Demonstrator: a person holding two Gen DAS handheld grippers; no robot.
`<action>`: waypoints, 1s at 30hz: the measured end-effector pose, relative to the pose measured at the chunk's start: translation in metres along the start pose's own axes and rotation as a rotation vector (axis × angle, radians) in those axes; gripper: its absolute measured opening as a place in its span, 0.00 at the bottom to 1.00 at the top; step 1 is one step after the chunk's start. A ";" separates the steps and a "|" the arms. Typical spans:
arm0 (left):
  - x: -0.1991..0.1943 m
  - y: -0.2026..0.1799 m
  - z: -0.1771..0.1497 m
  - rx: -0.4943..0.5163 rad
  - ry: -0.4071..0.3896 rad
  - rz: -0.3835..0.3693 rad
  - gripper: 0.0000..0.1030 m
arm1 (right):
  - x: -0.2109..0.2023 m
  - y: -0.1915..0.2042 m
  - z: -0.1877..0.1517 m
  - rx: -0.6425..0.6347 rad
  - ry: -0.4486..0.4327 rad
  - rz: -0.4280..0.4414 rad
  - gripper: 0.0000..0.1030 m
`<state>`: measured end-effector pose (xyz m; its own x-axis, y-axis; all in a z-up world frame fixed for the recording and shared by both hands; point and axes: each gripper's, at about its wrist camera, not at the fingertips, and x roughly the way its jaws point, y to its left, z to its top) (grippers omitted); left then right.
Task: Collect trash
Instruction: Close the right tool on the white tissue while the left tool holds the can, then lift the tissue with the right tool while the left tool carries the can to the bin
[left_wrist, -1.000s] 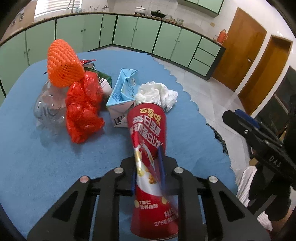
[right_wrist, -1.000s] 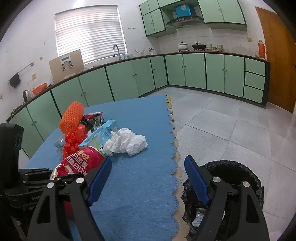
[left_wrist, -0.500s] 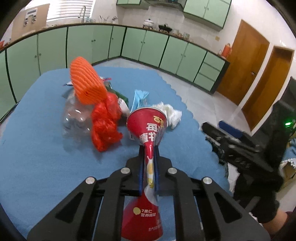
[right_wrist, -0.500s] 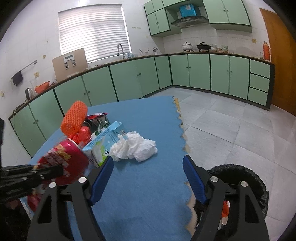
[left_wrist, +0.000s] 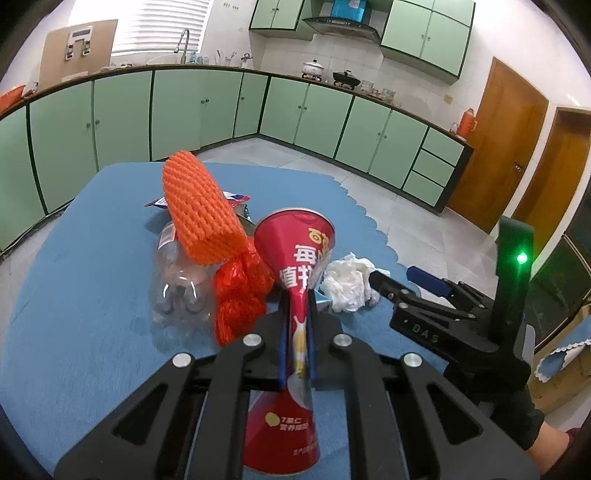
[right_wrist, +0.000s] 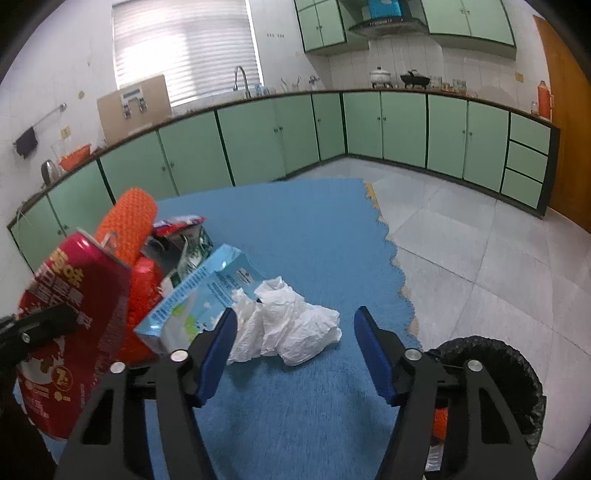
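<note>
A blue-covered table (right_wrist: 295, 229) carries the litter, and a bin lined with a black bag (right_wrist: 517, 373) stands on the tiled floor at its right edge, low beside the right gripper. On the cloth sit a clear plastic bottle (left_wrist: 177, 284), an orange foam fruit net (left_wrist: 201, 214) leaning over it, a crumpled red plastic bag (left_wrist: 240, 295), a light-blue carton (right_wrist: 207, 291) on its side, and a wad of white tissue (right_wrist: 288, 325).

The left gripper (left_wrist: 297, 332) is clamped hard on a red drink can (left_wrist: 295, 266), which is pinched flat at the waist and flares out above and below the pads; the can is clear of the cloth. The right gripper (right_wrist: 295, 350) has its blue pads apart and closing, with the tissue lying just ahead between them, not yet pressed.

The step in hand looks like a double pickup: can already taken, tissue being reached. Next, the right gripper probably needs to drop a little further onto the wad so the pads bite paper rather than cloth, while the left carries the can across to the bin and lets go above its mouth.
</note>
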<state>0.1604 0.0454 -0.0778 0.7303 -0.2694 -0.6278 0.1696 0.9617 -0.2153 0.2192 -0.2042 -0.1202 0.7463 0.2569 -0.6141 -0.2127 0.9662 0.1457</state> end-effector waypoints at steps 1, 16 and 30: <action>0.003 0.000 0.001 -0.002 0.002 0.001 0.06 | 0.003 0.000 0.000 -0.002 0.013 0.002 0.56; 0.010 0.003 0.004 -0.016 0.008 0.008 0.05 | -0.020 0.011 0.001 -0.071 0.005 0.037 0.01; -0.012 -0.030 0.010 0.044 -0.050 -0.030 0.04 | -0.096 -0.012 0.022 -0.042 -0.127 0.041 0.01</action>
<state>0.1532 0.0208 -0.0564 0.7561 -0.2965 -0.5834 0.2199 0.9548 -0.2001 0.1644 -0.2398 -0.0457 0.8099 0.2989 -0.5047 -0.2683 0.9539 0.1344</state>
